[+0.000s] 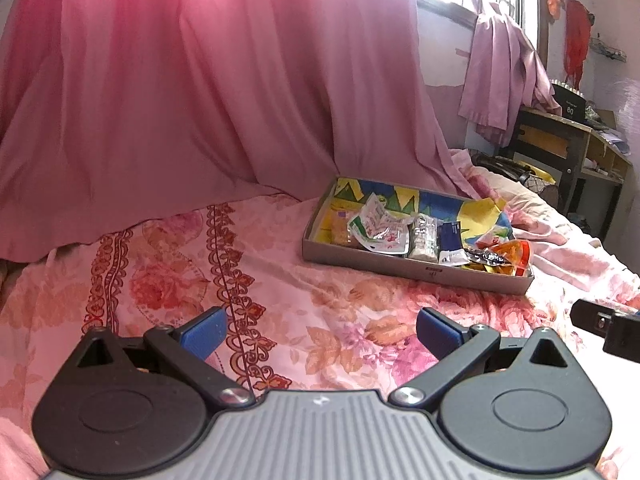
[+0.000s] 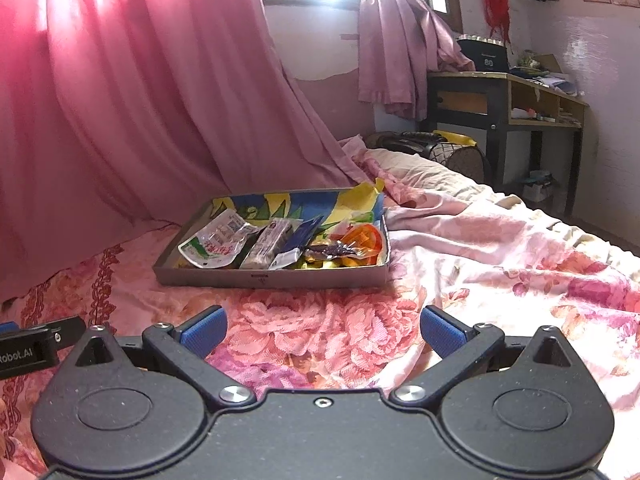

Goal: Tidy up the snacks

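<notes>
A shallow grey cardboard box [image 1: 400, 269] [image 2: 280, 279] with a colourful lining sits on the floral bedspread. Inside lie several snack packets: a white-and-green pouch [image 1: 378, 228] [image 2: 214, 242], a pale wrapped bar [image 1: 425, 236] [image 2: 268, 242], a dark blue and white sachet [image 1: 451, 242] [image 2: 298, 242] and an orange wrapper [image 1: 514, 250] [image 2: 362, 238]. My left gripper [image 1: 320, 332] hovers open over the bedspread, short of the box and to its left. My right gripper [image 2: 322, 330] is open too, just in front of the box. Neither holds anything.
A pink curtain [image 1: 200, 80] [image 2: 120, 100] hangs behind the bed. A dark wooden desk [image 2: 508, 96] [image 1: 560, 140] stands at the far right, with a patterned bag [image 2: 452, 152] at the bed's end. Rumpled bedding [image 2: 480, 232] lies right of the box. The other gripper shows at the frame edge [image 1: 608, 324] [image 2: 28, 346].
</notes>
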A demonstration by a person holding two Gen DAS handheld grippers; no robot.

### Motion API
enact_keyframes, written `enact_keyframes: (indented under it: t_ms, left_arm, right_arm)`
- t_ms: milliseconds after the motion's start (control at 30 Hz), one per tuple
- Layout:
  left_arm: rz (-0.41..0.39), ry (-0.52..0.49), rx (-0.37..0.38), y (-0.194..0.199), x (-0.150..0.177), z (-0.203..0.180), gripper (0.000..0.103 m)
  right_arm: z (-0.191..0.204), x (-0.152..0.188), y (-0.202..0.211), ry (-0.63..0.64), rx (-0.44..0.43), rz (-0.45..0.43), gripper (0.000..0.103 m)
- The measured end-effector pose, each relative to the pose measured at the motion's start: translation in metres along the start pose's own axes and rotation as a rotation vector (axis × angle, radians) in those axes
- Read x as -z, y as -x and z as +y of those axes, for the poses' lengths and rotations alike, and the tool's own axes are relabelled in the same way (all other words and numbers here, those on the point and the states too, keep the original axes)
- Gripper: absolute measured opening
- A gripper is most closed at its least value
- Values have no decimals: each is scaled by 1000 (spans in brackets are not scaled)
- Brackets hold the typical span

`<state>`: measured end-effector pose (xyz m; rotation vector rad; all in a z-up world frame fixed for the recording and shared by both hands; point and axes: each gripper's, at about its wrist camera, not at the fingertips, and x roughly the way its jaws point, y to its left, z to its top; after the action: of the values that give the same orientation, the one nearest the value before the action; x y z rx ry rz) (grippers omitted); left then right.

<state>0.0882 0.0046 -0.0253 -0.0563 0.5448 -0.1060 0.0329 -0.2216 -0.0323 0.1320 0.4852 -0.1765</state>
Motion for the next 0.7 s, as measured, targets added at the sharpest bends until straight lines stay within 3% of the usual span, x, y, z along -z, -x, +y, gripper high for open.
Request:
enact_keyframes:
  t_ms: [700]
  left_arm:
    - [17,-10,6,-2,0,-1,103]
  right_arm:
    - [5,4,-7,20,-12,34,102]
